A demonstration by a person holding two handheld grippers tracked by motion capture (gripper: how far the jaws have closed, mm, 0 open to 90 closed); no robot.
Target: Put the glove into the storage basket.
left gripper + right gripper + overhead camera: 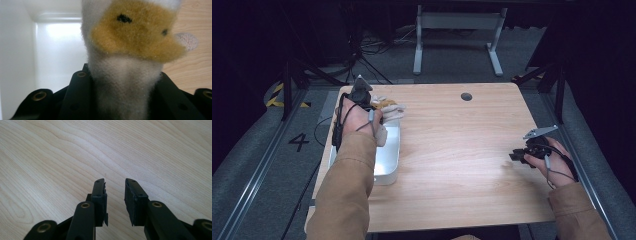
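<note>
Black jaws of left hand-held gripper [120,100] clamp plush toy [130,50], which we hold above white bin [389,167]. We judge toy soft, light; grip midbody. Right hand-held gripper [115,202] narrowly open, empty, over tabletop [462,150].

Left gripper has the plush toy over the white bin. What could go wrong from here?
1. The left gripper clamps only a narrow neck of the plush toy; soft fur could slip out.
2. The toy hangs across the white bin's far rim, partly over the table, so a release now may drop it outside.
</note>
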